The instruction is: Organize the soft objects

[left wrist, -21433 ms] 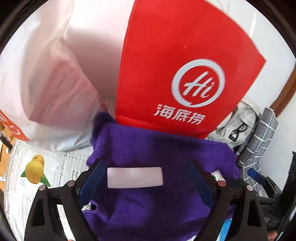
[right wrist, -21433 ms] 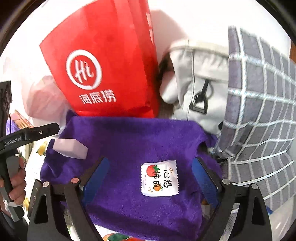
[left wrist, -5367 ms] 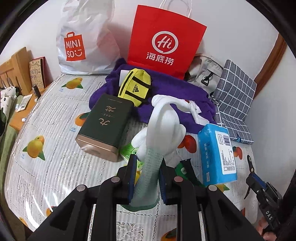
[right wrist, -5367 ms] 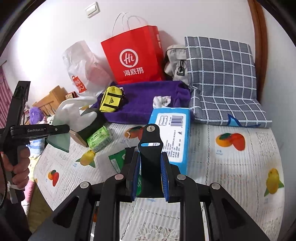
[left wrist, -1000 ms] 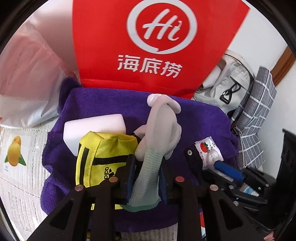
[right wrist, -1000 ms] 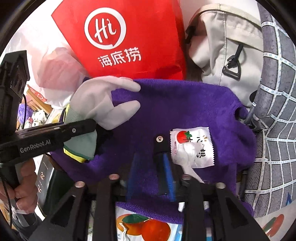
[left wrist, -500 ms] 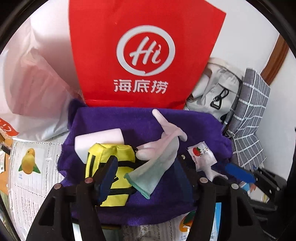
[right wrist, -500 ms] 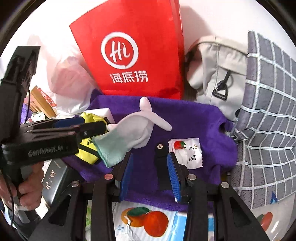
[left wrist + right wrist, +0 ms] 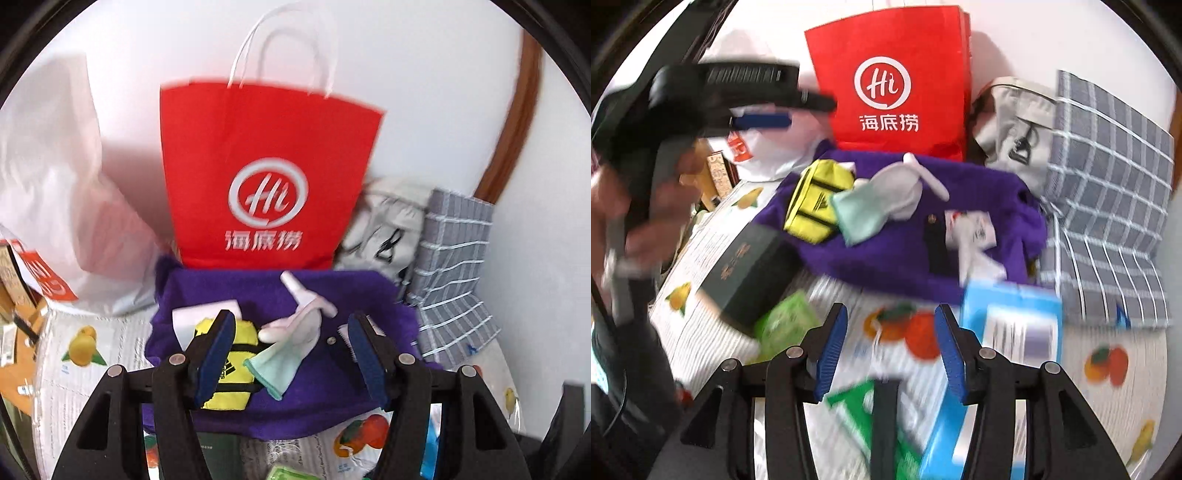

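A white glove with a green cuff (image 9: 295, 334) (image 9: 882, 199) lies loose on the purple towel (image 9: 332, 402) (image 9: 886, 258), beside a yellow pouch (image 9: 229, 369) (image 9: 816, 199) and a white block (image 9: 199, 317). My left gripper (image 9: 291, 350) hovers open above and in front of them, with nothing between its pads. A black strap with a snap (image 9: 936, 251) and a small sachet (image 9: 975, 225) rest on the towel's right part. My right gripper (image 9: 891, 349) is back over the bedsheet, its jaws opening and empty.
A red paper bag (image 9: 266, 184), a white plastic bag (image 9: 55, 203), a grey backpack (image 9: 384, 229) and a plaid pillow (image 9: 1108, 184) line the wall. A dark green box (image 9: 746, 269), a green packet (image 9: 786, 325) and a blue tissue pack (image 9: 1012, 325) lie in front of the towel.
The left gripper opened, let the glove drop on the towel, and drew back and up. The right gripper left the black strap on the towel and pulled back over the sheet, jaws wider.
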Tool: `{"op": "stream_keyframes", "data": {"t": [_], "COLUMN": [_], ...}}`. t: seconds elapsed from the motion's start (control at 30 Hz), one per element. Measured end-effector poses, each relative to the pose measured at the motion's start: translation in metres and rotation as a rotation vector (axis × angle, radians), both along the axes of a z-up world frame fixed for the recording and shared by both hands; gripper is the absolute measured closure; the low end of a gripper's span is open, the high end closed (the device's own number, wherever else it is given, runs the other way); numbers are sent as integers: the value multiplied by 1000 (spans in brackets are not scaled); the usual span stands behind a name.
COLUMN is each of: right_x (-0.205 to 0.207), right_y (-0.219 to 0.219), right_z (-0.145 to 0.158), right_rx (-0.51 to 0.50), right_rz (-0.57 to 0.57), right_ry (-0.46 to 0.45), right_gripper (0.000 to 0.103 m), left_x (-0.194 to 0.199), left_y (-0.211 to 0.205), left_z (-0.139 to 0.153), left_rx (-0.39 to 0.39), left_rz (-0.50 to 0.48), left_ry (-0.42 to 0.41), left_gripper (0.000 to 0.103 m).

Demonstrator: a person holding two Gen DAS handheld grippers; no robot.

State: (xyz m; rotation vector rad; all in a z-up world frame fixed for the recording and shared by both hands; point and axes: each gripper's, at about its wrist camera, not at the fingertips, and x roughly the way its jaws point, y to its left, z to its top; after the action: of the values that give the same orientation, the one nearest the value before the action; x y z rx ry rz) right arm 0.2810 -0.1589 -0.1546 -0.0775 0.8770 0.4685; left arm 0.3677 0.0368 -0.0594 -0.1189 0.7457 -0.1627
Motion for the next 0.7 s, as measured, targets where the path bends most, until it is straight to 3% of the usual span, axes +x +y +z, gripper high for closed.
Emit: {"op": "stream_keyframes", "data": {"t": [0.07, 0.17, 0.33, 0.4, 0.5, 0.7], "right_x": [-22, -48, -76, -82, -82, -73], "right_y": [-7, -17, -21, -18, -12, -7], "right_z": [-4, -14, -37, -51, -71, -90], "right_rx": [16, 37, 22, -33, -114, -121], "right_rz": [4, -4, -25, -41, -63, -50], "right_ry": [16, 59, 81, 67, 49, 34], "right_gripper": [66, 74, 75, 75, 75, 74], "left_x": [-14, -33, -69, -89, -123, -174], "left_y": [-3, -6, -4, 1, 11, 32], "left_z": [12, 20, 9, 0, -21, -53], "left_rx": [10, 24, 63, 80, 70, 39], "left_rz": [-7, -19, -40, -35, -40, 40], "left_ry": [-47, -71, -42, -31, 5, 57], "left_gripper": [42, 42, 42, 42, 42, 42]}}
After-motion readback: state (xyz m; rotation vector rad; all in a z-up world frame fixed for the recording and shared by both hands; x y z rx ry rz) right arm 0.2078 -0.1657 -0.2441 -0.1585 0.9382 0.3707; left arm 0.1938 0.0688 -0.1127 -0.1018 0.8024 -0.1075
